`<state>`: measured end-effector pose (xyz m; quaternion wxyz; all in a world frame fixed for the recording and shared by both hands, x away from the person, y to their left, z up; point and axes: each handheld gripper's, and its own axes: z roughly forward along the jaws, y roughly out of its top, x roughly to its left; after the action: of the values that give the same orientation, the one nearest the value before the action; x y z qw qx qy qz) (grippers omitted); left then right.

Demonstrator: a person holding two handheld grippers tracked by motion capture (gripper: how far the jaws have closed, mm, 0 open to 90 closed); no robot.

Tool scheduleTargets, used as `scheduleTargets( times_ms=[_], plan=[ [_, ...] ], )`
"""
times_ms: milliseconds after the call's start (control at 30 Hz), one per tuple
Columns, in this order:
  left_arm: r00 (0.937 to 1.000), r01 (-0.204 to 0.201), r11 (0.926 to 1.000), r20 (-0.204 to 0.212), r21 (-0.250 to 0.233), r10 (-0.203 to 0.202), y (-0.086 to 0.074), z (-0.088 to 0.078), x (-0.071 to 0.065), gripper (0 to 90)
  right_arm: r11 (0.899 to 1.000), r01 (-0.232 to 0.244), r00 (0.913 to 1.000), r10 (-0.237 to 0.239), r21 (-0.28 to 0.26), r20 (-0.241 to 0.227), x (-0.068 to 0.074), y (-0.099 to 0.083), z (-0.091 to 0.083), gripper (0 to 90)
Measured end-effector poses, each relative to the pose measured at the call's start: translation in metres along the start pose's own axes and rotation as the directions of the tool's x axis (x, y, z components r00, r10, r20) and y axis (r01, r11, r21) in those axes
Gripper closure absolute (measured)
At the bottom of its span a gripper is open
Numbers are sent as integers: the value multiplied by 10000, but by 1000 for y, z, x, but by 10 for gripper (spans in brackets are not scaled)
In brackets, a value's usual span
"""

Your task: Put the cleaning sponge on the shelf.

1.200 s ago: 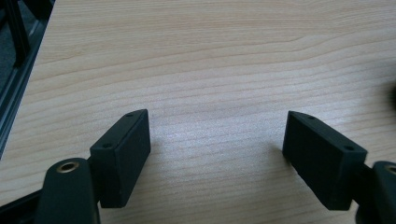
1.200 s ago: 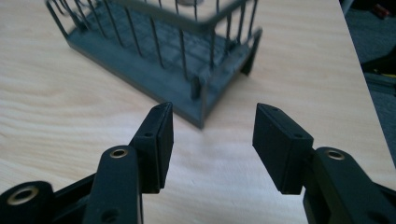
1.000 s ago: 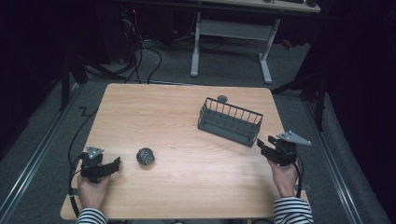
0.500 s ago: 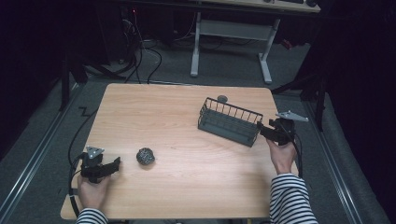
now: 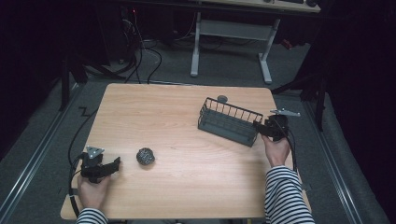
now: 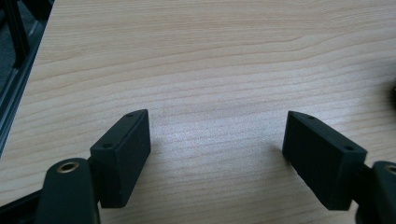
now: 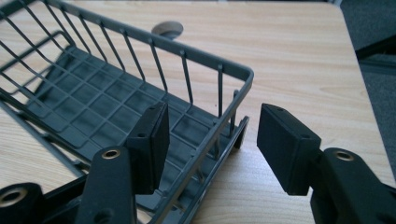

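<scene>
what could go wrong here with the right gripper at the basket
The right gripper is open, one jaw inside the wire basket and one outside its end wall. Closing on those thin wires may give a poor hold, so the basket could slip or tilt if lifted. The basket also sits near the table's right edge, so a push might slide it toward that edge.

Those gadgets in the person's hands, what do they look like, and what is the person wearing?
Each hand holds a black gripper: the left gripper and the right gripper. Each ends in two flat, blocky black jaws with small holes, carries a grey three-cornered plate on top, and trails a black cable. The jaw arms show brass-ringed screw holes. The sleeves are striped black and white.
</scene>
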<state>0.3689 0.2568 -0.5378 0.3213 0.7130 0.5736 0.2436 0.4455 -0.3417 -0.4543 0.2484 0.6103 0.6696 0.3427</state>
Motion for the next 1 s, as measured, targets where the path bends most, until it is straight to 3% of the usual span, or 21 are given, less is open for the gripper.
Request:
scheduleTargets(
  times_ms=[267,600,1000],
  plan=[
    [10000,30,10000,22,-15,-30,0,0,0,239,9988,182,9998,-182,460,5,1,-3,6,482],
    [10000,48,10000,13,-21,-48,0,0,0,243,9958,601,9976,-575,683,-397,8,-6,7,574],
    [10000,29,10000,-22,-11,-29,0,0,0,243,9915,1008,9931,-953,822,-682,24,-14,-1,573]
  ],
)
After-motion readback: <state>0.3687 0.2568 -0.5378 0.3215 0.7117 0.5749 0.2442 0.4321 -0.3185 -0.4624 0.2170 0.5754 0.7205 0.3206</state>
